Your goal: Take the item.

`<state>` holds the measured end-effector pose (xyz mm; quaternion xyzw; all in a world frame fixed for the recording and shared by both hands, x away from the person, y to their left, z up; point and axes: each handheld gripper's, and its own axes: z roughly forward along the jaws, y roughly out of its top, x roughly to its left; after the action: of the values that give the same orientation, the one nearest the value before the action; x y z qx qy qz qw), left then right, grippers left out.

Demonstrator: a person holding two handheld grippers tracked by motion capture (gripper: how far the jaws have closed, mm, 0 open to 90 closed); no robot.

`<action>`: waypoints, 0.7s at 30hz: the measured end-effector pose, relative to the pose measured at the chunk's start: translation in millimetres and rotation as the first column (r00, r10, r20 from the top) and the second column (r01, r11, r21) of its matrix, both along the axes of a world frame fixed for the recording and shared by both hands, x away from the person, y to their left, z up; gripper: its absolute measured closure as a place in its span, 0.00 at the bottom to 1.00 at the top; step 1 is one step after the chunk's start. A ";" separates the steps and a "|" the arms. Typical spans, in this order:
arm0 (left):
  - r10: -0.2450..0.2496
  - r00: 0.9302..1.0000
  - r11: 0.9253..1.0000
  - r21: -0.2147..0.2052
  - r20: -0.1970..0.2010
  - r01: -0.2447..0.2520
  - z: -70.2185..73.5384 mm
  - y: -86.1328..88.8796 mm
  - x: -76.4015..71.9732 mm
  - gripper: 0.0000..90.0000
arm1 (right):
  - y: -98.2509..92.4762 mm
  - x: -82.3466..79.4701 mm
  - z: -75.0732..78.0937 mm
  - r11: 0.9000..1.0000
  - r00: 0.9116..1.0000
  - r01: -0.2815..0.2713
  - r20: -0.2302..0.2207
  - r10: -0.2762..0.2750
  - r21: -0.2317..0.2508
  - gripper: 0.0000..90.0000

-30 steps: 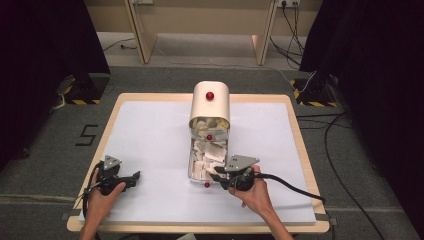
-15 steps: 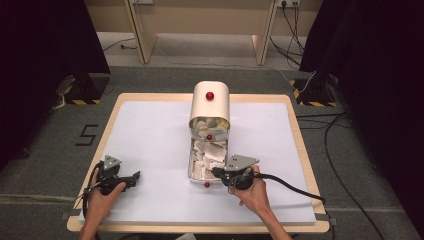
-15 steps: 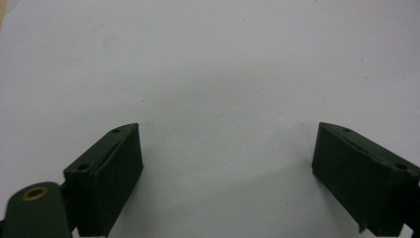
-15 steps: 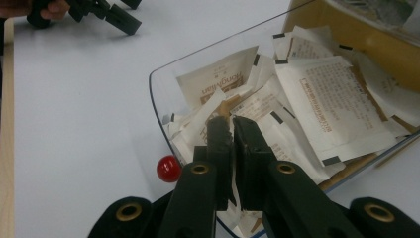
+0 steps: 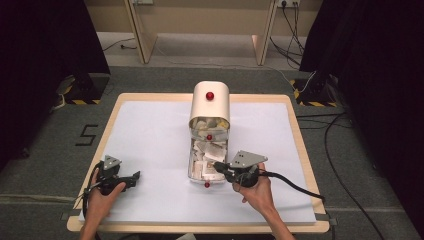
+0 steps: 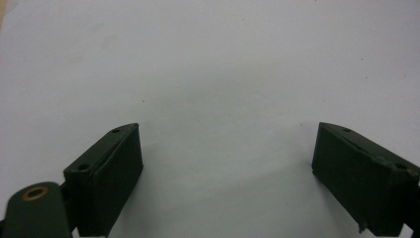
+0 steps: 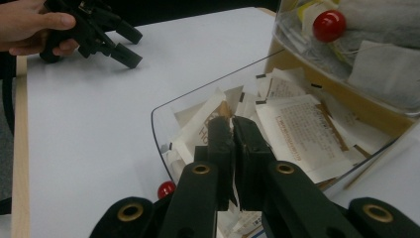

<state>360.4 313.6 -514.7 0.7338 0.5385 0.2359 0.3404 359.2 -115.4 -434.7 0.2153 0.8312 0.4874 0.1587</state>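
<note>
A dark room with curtains on both sides, and in the middle a wooden desk (image 5: 292, 130) under a white sheet. Midway along it stands a cream box (image 5: 210, 102) with a red knob, and from its mouth a clear tray (image 7: 163, 124) of paper packets runs out toward the near edge.

The right claw (image 7: 233, 130) has just been closing and now sits pressed together over the tray's near end, pinching the edge of a packet (image 7: 200, 130) at the top of the heap; a sliver of white paper shows between the jaws. The left claw (image 5: 131, 178) rests by the near left corner, spread wide over bare sheet with nothing in it.

To my eye the step is picking one packet out. The hold looks thin, right at the packet's edge, so a slow, straight lift should do best, with a watch for a neighbour clinging underneath. The tray's clear wall is just beside the jaws; lifting up before drawing toward the near edge should keep it from being dragged. The free claw could steady the tray if it shifts.
</note>
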 end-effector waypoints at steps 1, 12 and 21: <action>0.000 1.000 1.000 0.000 0.000 0.000 0.0 0.0 0.0 0.13 | 0.0 0.0 0.0 1.000 1.000 0.000 0.000 0.000 0.000 0.97; 0.000 1.000 1.000 0.000 0.000 0.000 0.0 0.0 0.0 0.13 | -21.8 2.2 18.9 0.998 0.998 0.054 0.032 -0.055 0.037 0.97; 0.000 1.000 1.000 0.000 0.000 0.000 0.0 0.0 0.0 0.13 | -42.0 5.8 28.8 0.992 0.992 0.114 0.041 -0.117 0.062 0.97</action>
<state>360.4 313.6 -514.7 0.7338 0.5386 0.2358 0.3405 364.9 -157.5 -405.9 0.2566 0.7988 0.5066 0.1988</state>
